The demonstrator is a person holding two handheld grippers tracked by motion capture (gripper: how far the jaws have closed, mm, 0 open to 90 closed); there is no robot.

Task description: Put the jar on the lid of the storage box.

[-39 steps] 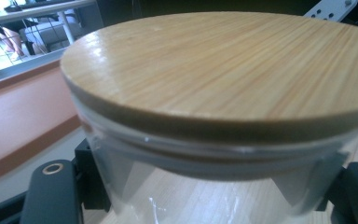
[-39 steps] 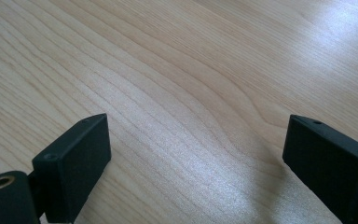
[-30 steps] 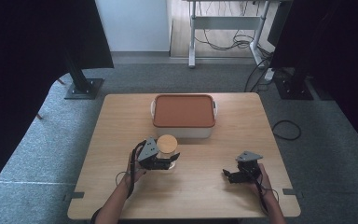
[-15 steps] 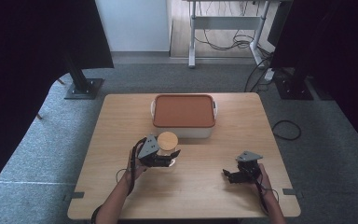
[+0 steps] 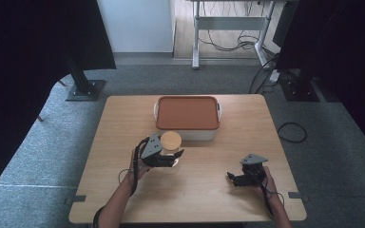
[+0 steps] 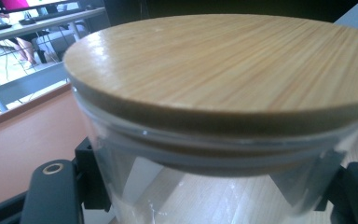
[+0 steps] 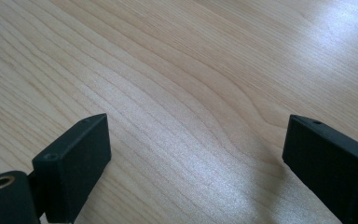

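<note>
Wooden table (image 5: 123, 123) stands on grey carpet, bare along its near edge. Left gripper (image 5: 167, 158) clamps a glass jar (image 5: 171, 148) with bamboo lid (image 6: 223, 65) just before the orange-lidded box (image 5: 187, 114). Right gripper (image 5: 235, 179) rests with jaws apart, well clear.

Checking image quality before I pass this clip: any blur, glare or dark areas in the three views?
High view: both upper corners are near black, the table evenly lit. Left gripper view: the jar is sharp, the background soft, with bright sheen on its wooden lid. Right gripper view: a pale glare patch lies on the wood between sharp jaws.
</note>
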